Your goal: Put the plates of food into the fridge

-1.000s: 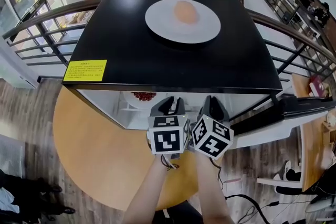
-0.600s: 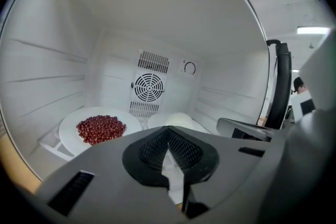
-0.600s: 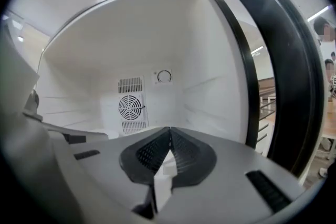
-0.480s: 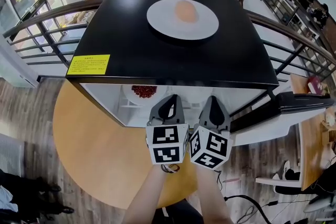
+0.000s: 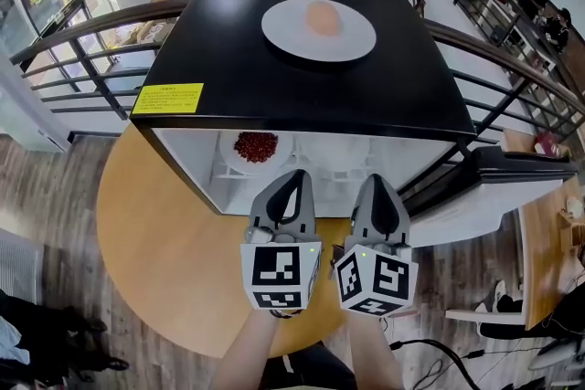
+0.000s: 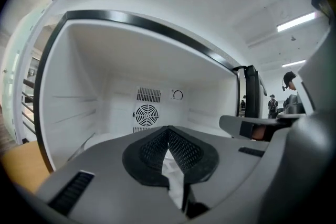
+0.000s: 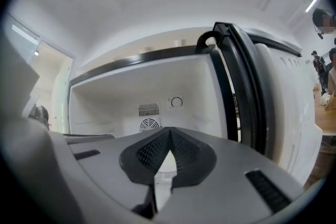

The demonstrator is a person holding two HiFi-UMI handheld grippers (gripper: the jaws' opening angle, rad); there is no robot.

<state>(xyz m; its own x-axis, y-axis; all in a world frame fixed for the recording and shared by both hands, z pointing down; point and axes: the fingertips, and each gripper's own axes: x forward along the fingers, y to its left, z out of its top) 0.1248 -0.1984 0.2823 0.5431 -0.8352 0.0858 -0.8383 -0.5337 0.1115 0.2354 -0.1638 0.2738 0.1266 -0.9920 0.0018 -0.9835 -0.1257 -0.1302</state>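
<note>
Hovering: left tongs (image 5: 292,176) & right tongs (image 5: 375,180), both clenched, empty, at the mouth of the open fridge (image 5: 274,87).
Stored: red-food plate (image 5: 258,167) inside, just ahead of left tongs.
Pending: orange-food plate (image 5: 292,41) on fridge top, well beyond both tongs.
Risk: one-sided rim grab could tilt the plate so the food rolls off.

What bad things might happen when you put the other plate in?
The plate on the fridge top sits far back, so carrying it down could tilt it and roll its food off. Sliding it inside might knock the plate of red food already there. The right gripper could bump the open door.
</note>
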